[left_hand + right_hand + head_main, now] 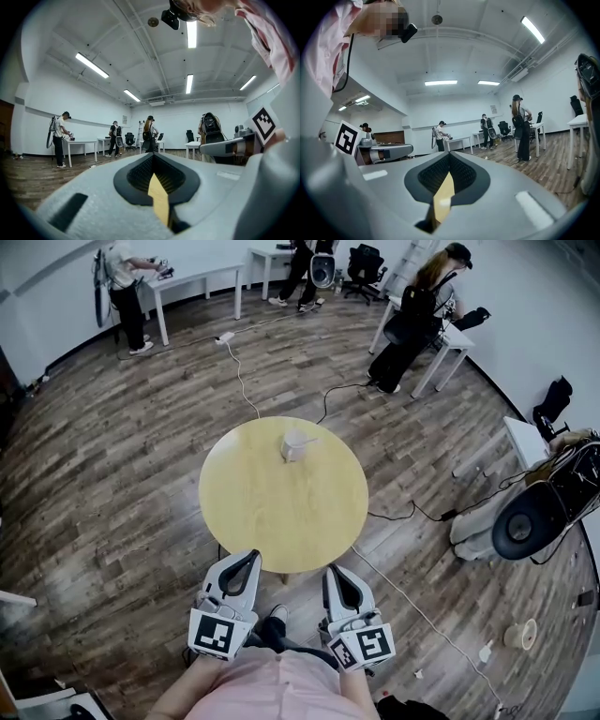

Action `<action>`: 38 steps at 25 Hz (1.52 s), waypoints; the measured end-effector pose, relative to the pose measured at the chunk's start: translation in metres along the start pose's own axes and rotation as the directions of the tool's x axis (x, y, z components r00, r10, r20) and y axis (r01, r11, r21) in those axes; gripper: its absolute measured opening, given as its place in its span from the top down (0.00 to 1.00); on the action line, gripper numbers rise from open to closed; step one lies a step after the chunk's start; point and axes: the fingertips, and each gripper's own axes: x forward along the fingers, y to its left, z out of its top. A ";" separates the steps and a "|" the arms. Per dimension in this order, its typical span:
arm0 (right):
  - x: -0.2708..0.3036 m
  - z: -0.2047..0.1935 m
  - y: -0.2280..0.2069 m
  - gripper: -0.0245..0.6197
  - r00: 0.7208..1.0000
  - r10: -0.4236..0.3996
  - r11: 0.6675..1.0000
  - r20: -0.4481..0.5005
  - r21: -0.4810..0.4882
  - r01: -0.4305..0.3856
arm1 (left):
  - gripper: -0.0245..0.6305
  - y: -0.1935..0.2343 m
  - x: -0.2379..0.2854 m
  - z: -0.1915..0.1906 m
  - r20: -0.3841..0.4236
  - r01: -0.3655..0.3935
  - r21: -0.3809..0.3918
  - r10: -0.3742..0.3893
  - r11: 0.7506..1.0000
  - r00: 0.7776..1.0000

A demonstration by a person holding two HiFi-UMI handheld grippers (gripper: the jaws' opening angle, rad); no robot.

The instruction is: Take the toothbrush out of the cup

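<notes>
A: Where is the cup [294, 447]?

B: On the round wooden table [246, 507], toward its far edge and a little right of centre. A pale stick leans out over its right rim. That looks like the toothbrush [309, 439], though it is too small to be sure.

A: And the grippers?

B: Both sit low in the head view, close to the person's body, just short of the table's near edge and well apart from the cup. The left gripper [253, 556] has its jaws pressed together with nothing in them, and so does the right gripper [334, 570].

A: Anything between the pads?

B: Only a sliver of the yellow table top seen past them in each gripper view.

A: And around the table?

B: A plank floor [112, 456] with a cable [242, 376] trailing across it, and people standing at white desks along the far wall.
</notes>
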 end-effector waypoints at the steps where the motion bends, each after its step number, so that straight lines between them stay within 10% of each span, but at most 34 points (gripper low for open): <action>1: 0.003 0.000 -0.009 0.95 1.000 0.000 1.000 0.002 -0.001 0.000 | 0.97 -0.001 0.007 -0.001 0.004 -0.006 -0.001 0.006 1.000 1.000; 14: 0.044 -0.005 -0.049 0.95 0.999 0.033 0.999 -0.031 0.029 -0.033 | 0.97 0.017 0.058 -0.005 0.010 -0.059 -0.030 0.059 0.998 0.998; 38: 0.189 0.009 -0.100 0.95 0.994 -0.098 0.994 -0.041 0.036 0.100 | 0.97 0.125 0.183 -0.025 -0.048 0.073 -0.026 -0.074 0.997 0.996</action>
